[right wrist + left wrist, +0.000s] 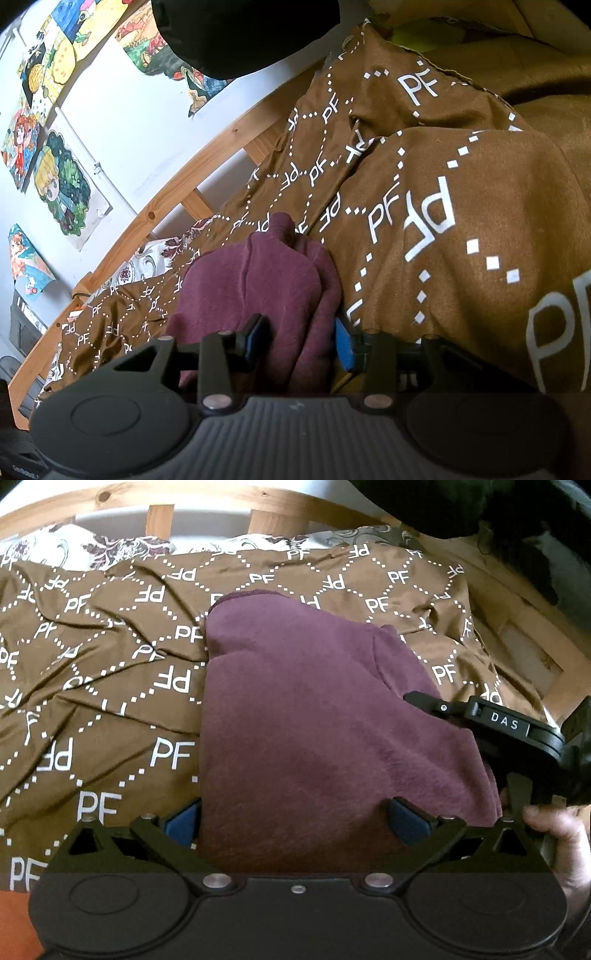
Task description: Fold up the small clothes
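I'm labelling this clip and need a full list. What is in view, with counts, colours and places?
Maroon fleece garment: one, partly folded, on the bedspread between both grippers.
Brown bedspread with white PF lettering: one, rumpled, covering the bed.
Floral white-and-purple sheet: one, beyond the bedspread.
Wooden bed rail: one, light pine, along the white wall.
Colourful cartoon drawings: several, on the wall.
Left gripper: black, blue pads, open around the garment's near edge.
Right gripper: black, blue pads; garment bunched between its fingers, grip unclear.
Person's hand: one, holding the right gripper.

Folded garment (314, 716) on bedspread (103, 686), headboard (221, 502) behind.
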Tool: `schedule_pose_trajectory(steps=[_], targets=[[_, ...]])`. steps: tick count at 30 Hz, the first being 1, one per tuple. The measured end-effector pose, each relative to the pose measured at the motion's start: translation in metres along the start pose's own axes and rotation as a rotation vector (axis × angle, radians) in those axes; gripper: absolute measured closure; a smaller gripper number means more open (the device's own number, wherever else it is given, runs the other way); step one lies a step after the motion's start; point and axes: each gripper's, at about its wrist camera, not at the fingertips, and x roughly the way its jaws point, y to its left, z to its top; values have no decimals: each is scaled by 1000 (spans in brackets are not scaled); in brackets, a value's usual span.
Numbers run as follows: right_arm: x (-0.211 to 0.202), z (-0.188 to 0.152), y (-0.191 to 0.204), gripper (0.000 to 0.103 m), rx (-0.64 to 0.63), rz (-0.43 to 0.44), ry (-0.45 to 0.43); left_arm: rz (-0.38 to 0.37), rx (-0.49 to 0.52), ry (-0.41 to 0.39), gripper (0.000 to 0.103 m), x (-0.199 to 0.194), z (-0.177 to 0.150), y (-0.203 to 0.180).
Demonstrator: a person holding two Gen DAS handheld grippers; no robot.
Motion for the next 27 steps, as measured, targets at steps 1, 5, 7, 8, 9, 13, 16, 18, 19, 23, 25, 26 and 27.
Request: schedule_pose_trajectory(steps=[1,5,7,8,9,13,16,18,19,23,25,26,27], targets=[[0,0,0,57,-1,0,0,-2,-5,2,1,0,0,1],[1,0,1,54,-2,4,1,-12,-21,7,1,2,-1,2],[2,0,2,51,-6,12,2,-17,-30,9,1,2,-1,4],[2,0,2,48,-9,16,3,-19,-34,10,1,2,-2,4],[3,0,3,45,-14,21,5,-22,-39,11,1,2,-2,5],[3,0,6,40,-28,38,8,-34,-59,20,1,4,-3,8],[4,-1,7,36,-34,45,8,-49,-91,35,1,6,-4,12],[4,-1,8,34,-44,47,11,-58,-100,37,1,7,-5,14],[5,-1,9,33,-51,45,13,-59,-99,36,1,7,-5,14],[6,-1,11,31,-68,43,17,-69,-100,32,1,5,-8,15],[6,0,10,31,-65,45,17,-85,-106,32,1,4,-8,17],[6,0,10,31,-66,44,18,-94,-110,33,1,4,-8,19],[6,0,10,31,-67,43,18,-104,-116,34,1,3,-7,21]])
